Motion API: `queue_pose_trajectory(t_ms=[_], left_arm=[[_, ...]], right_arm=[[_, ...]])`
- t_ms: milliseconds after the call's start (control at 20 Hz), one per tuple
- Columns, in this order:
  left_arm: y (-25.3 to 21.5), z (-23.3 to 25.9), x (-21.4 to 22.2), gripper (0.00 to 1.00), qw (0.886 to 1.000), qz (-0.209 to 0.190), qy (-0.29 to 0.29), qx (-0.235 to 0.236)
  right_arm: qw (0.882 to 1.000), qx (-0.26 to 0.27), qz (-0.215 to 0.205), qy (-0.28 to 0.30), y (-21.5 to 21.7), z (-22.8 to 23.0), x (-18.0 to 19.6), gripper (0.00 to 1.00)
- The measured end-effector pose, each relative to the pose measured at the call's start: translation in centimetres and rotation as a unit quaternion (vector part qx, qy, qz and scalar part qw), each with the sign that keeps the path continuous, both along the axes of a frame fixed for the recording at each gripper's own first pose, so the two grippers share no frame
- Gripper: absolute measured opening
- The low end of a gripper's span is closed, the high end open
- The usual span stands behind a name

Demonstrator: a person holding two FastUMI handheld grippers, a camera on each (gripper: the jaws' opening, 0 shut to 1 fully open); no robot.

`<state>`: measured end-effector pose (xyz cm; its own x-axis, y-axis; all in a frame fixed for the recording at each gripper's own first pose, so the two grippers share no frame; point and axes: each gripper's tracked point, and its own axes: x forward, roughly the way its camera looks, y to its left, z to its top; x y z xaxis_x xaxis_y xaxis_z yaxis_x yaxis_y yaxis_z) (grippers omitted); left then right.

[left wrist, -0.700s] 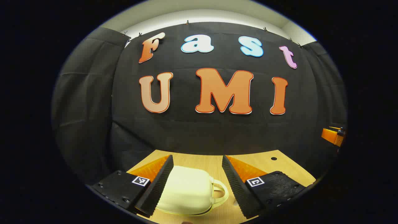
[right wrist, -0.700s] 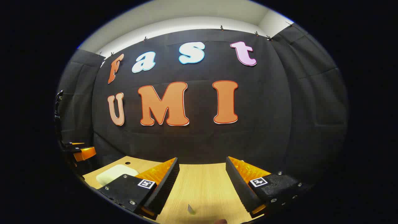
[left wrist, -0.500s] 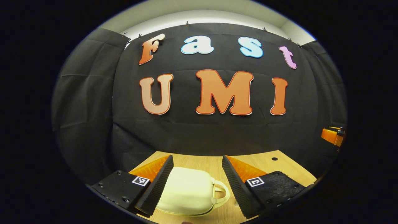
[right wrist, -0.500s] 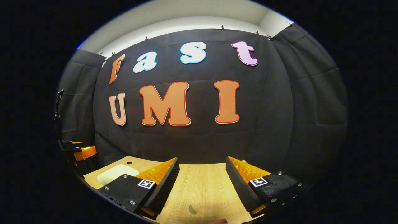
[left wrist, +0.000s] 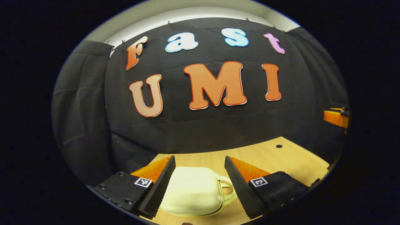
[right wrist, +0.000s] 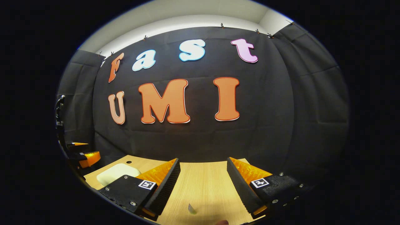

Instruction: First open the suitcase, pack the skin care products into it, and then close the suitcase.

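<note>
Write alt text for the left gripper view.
A closed cream suitcase with a side handle lies on a wooden table, framed between the open left gripper. Black cloth hangs behind, and the right gripper shows at the far right edge.

**Left gripper tilting over the suitcase**

The left gripper is rolling and swinging, so the table beyond the suitcase is now slanting up to the right. The suitcase is sitting slightly more to the right between the spread fingers, its handle drawing nearer the right-hand one. Past the suitcase, the right gripper is showing higher than before. In the right gripper view, the left gripper beside the suitcase is showing tilted.
</note>
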<state>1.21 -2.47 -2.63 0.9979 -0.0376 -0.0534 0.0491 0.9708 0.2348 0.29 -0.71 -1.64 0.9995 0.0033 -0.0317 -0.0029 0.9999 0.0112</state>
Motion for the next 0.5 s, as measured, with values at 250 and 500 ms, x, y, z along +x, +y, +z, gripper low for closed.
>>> queue_pose_trajectory(t_ms=[250, 500], left_arm=[[-3.2, -5.1, 1.4, 0.98, 0.987, -0.038, 0.026, 0.153], [-6.5, -13.3, 2.6, 0.98, 0.954, -0.087, 0.087, 0.273]], right_arm=[[1.000, 0.010, -0.018, 0.021, -1.9, -2.1, 0.0, 0.95], [0.997, 0.018, -0.049, 0.048, -5.2, -4.4, -0.7, 0.95]])
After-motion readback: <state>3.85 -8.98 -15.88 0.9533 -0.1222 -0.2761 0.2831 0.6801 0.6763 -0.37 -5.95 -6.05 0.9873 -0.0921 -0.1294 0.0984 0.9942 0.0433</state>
